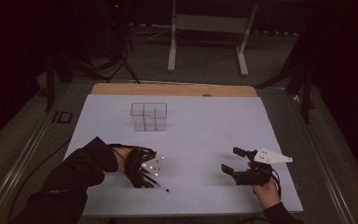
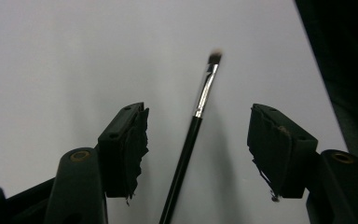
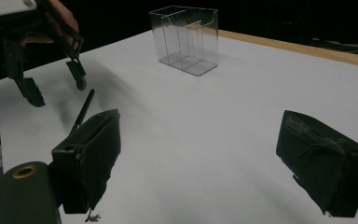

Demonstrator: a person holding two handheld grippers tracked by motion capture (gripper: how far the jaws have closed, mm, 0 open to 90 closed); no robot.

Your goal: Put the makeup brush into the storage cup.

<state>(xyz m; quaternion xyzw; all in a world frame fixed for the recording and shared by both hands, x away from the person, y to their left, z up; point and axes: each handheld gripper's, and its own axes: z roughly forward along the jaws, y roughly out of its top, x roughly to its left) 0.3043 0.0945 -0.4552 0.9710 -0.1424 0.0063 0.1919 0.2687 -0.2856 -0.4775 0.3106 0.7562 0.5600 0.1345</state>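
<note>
Dim surroundings and dark floor frame a pale bench [image 1: 200,140] with a wooden strip along its far edge. On its near left part lies a slim makeup brush [image 2: 193,135], flat on the sheet, black handle, silver ferrule and small tuft. In the left gripper view its long axis runs straight up between the two jaws, handle toward the camera and tuft pointing away, so the jaws stand one on each side of the handle and across its length, which is the relation a pinch would turn on. The left gripper [image 1: 154,179] hangs right over it in the high view, where the brush's tip [image 1: 166,189] pokes out toward the near right. Its jaws are half spread; neither pad [image 2: 131,149] touches the handle, so nothing is grasped yet. A dark sleeve [image 1: 77,172] leads back from it to the near left corner. The right gripper [image 1: 233,161] sits well apart on the near right side of the bench, jaws released wide with bare sheet between them, and its own view looks across at the other gripper [image 3: 53,86] poised above the brush handle [image 3: 84,109]. By my judgement the left hand is far the nearer and is the one to take the brush. Farther off, toward the middle far part of the bench, stands a clear plastic organizer [image 1: 148,116] with upright compartments, well apart from both grippers.
</note>
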